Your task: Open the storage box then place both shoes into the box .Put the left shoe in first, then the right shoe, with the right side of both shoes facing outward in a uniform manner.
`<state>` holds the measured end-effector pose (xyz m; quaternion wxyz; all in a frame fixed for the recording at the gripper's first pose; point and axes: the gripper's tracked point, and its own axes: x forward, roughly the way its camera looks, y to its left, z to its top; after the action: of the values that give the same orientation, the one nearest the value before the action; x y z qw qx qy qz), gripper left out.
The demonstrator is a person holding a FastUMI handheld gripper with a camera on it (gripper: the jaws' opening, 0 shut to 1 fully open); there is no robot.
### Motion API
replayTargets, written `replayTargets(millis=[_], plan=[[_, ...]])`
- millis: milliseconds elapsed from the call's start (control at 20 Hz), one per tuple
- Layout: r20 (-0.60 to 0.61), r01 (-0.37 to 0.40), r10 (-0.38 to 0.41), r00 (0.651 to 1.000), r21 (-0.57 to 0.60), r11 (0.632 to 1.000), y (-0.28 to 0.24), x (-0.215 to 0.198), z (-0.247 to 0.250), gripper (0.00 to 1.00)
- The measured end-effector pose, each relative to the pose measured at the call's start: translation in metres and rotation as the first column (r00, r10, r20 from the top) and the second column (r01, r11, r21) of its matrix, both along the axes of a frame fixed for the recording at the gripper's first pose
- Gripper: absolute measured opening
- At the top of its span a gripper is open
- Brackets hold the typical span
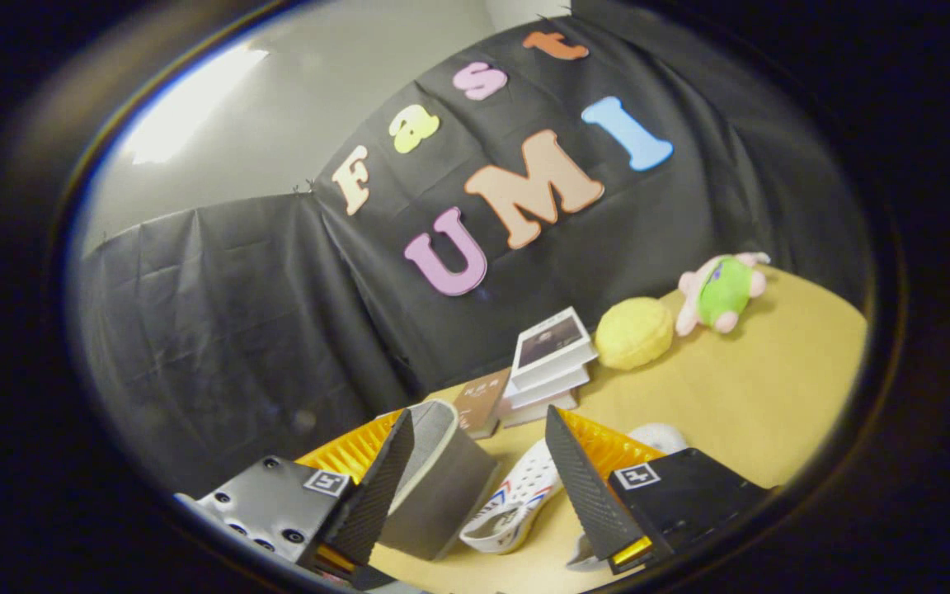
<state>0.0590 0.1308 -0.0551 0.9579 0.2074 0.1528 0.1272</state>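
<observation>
- Gripper (475, 487): fingers spread wide, nothing clamped. The view is tilted, so the tabletop (755, 396) runs at a slant; the tool appears to be held at an angle above the work.
- Between the fingers: a grey item (442, 487) stands on edge, touching or very near the left finger. Judged to be one of the shoes, seen sole-on, or part of the storage box; cannot tell which.
- Just beside it, nearer the right finger: a white perforated shoe (516, 503) with red and blue marks lies on the table, outside any box. A second white piece (663, 436) shows beyond the right finger; possibly the other shoe.
- Judgement: the wide opening suits lining up on a shoe before closing; no shoe is boxed yet.
- Beyond the fingers: a stack of books (547, 363), with a brown book (482, 400) beside it.
- Further back: a yellow plush ball (634, 332) and a green-and-pink plush toy (722, 290), well apart from the shoes, against the black cloth wall (219, 330).
</observation>
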Motion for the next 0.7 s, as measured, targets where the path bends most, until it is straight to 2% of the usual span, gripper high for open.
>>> replayTargets(millis=[150, 350, 450, 600, 700], plan=[[-0.150, -0.100, 0.123, 0.981, 0.151, 0.983, 0.045, 0.005, -0.040, 1.00], [-0.298, -0.161, 0.258, 0.919, 0.312, 0.936, 0.096, 0.002, -0.089, 1.00], [-0.331, -0.164, 0.295, 0.896, 0.371, 0.914, 0.108, 0.001, -0.100, 1.00], [-0.331, -0.158, 0.331, 0.884, 0.454, 0.877, 0.124, 0.004, -0.105, 1.00], [-0.310, -0.168, 0.381, 0.871, 0.541, 0.824, 0.137, 0.003, -0.098, 1.00]])
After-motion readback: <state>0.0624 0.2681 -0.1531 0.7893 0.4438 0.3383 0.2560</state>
